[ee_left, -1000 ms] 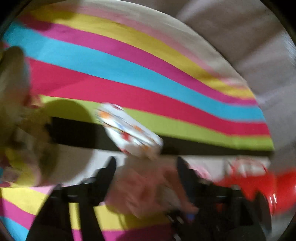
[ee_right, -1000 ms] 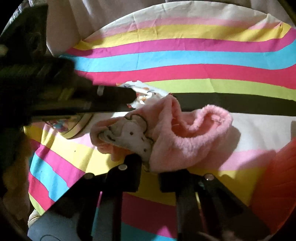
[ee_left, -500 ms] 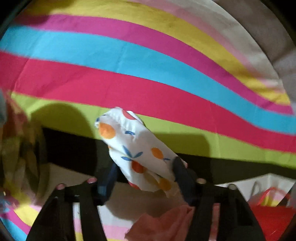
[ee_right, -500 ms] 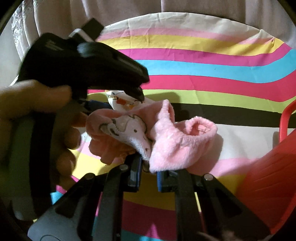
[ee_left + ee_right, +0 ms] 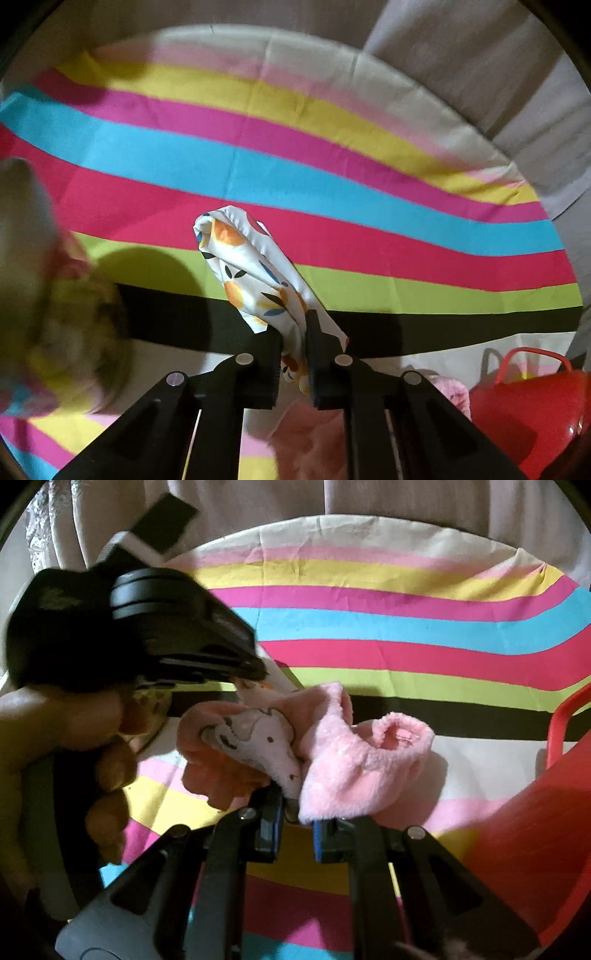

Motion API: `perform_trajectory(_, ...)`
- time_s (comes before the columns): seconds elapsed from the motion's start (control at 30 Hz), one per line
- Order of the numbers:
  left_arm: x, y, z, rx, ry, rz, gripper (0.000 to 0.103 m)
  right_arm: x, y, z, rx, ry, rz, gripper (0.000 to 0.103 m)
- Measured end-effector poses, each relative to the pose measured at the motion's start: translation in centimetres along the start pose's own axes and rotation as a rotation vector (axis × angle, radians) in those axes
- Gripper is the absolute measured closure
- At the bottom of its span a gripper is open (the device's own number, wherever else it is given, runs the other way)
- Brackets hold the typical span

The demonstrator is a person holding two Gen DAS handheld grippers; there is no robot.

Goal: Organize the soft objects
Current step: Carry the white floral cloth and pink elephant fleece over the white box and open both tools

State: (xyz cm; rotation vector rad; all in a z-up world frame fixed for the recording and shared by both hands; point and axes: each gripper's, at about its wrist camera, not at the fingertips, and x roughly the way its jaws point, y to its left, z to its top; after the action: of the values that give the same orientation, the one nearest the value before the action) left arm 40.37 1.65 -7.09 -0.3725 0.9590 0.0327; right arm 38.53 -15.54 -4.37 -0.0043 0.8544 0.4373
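Observation:
My left gripper (image 5: 293,332) is shut on a white cloth with orange fruit print (image 5: 247,266) and holds it up above the striped sheet (image 5: 332,184). My right gripper (image 5: 295,808) is shut on a pink fluffy sock (image 5: 354,760), bunched with a pale elephant-print piece (image 5: 258,746) and peach fabric (image 5: 218,775). The left gripper's black body (image 5: 129,627) and the hand holding it show at the left of the right wrist view. A bit of the printed cloth (image 5: 258,686) peeks out under it.
A red basket (image 5: 535,812) stands at the right; it also shows in the left wrist view (image 5: 532,406). A blurred pile of soft items (image 5: 55,314) lies at the left. Beige curtain (image 5: 332,498) hangs behind the sheet.
My left gripper closed on the printed cloth and lifted it off the sheet, away from the pink sock. My right gripper kept its hold on the pink sock and shifted slightly.

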Motion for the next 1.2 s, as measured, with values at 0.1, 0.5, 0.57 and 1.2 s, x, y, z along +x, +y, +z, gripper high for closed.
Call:
perform_trajectory(0.1, -3.5, 0.3, -0.8, -0.003, -0.067, 0.001, 0.091, -2.2, 0.5, 0.1, -0.005, -0.020, 0.017, 0.088)
perform_trajectory(0.5, -15.5, 2.4, -7.9, -0.101, -0.168, -0.099, 0.091, -10.3, 3.7, -1.8, -0.030, -0.041, 0.003, 0.089)
perform_trajectory(0.57, -16.5, 2.1, -9.4, -0.118, -0.160, -0.130, 0.091, -11.6, 3.8, -2.6, -0.037, -0.039, -0.010, 0.089)
perform_trajectory(1.2, -21.4, -11.7, -25.1, 0.053, -0.011, -0.394, 0.091, -26.7, -3.9, -14.7, 0.049, -0.026, -0.281, 0.089)
